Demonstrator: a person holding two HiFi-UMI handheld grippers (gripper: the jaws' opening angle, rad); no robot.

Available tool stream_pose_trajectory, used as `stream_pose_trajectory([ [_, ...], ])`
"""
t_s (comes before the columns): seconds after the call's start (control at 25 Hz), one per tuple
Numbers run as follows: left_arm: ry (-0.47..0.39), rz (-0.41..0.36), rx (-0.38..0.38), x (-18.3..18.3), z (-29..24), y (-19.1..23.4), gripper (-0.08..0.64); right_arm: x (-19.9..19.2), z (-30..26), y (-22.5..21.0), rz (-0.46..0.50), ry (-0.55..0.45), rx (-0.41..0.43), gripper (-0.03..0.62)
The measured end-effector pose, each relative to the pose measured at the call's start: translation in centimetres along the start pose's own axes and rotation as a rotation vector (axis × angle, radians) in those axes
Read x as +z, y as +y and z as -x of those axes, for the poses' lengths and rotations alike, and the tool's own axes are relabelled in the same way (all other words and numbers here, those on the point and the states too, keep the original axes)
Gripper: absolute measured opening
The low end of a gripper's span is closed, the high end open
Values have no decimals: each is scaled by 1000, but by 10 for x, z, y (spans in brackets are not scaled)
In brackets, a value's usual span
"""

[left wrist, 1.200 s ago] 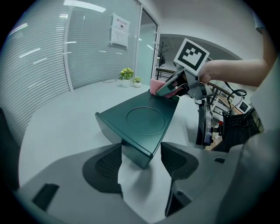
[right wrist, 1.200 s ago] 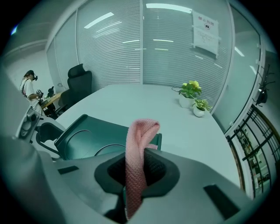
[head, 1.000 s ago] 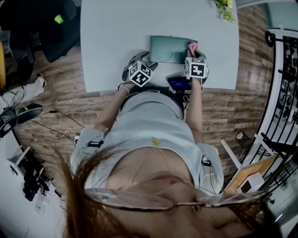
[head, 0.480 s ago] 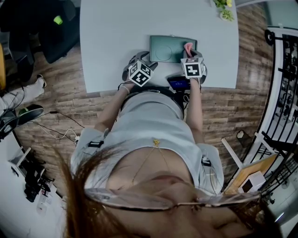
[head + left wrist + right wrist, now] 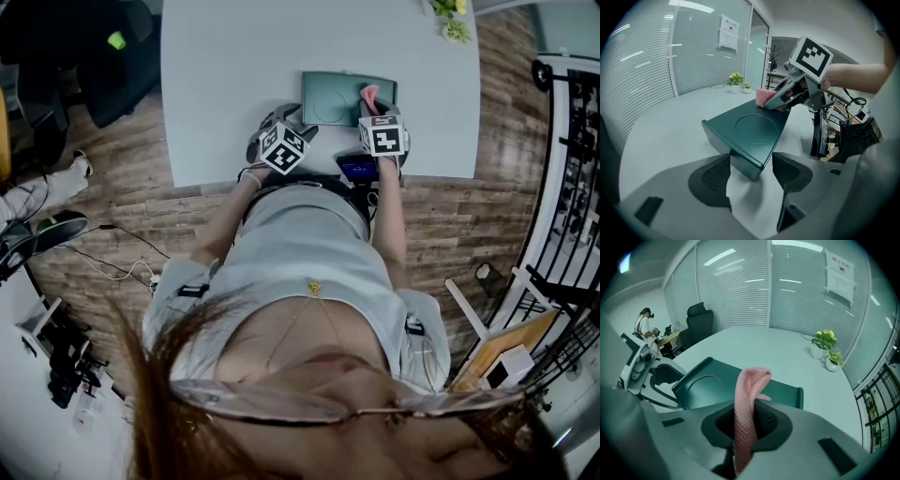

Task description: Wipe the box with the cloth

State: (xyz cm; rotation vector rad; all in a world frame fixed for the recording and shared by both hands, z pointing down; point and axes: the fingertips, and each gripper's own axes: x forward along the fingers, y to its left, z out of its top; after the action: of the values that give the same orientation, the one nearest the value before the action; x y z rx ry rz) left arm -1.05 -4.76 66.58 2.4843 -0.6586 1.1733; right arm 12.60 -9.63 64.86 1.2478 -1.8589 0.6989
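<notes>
The dark green box (image 5: 336, 97) is lying flat by the counter's (image 5: 225, 84) near edge, at 12 o'clock from the person. The pink cloth (image 5: 371, 94) appears to be touching its lid toward 3 o'clock. The right gripper (image 5: 373, 103) is clamping the cloth tight, with a loop sticking out. The left gripper (image 5: 298, 118) is hovering at the box's 7 o'clock corner, jaws spread around that corner, apparently not clamping. The wiping looks under way. Next, the cloth is needing a flat, pressed sweep toward 9 o'clock, with the box steadied.
</notes>
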Motion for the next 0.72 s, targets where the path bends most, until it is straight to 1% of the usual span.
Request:
stream_pose_trajectory([
  [0.28, -1, 1, -1, -1, 2, 0, 296, 4, -2, 16, 11, -5, 41, 44],
  [0.4, -4, -1, 0, -1, 2, 0, 296, 8, -1, 27, -9, -14, 84, 44],
  [0.72, -5, 1, -3, 0, 2, 0, 296, 17, -5, 45, -57, -41, 156, 44],
])
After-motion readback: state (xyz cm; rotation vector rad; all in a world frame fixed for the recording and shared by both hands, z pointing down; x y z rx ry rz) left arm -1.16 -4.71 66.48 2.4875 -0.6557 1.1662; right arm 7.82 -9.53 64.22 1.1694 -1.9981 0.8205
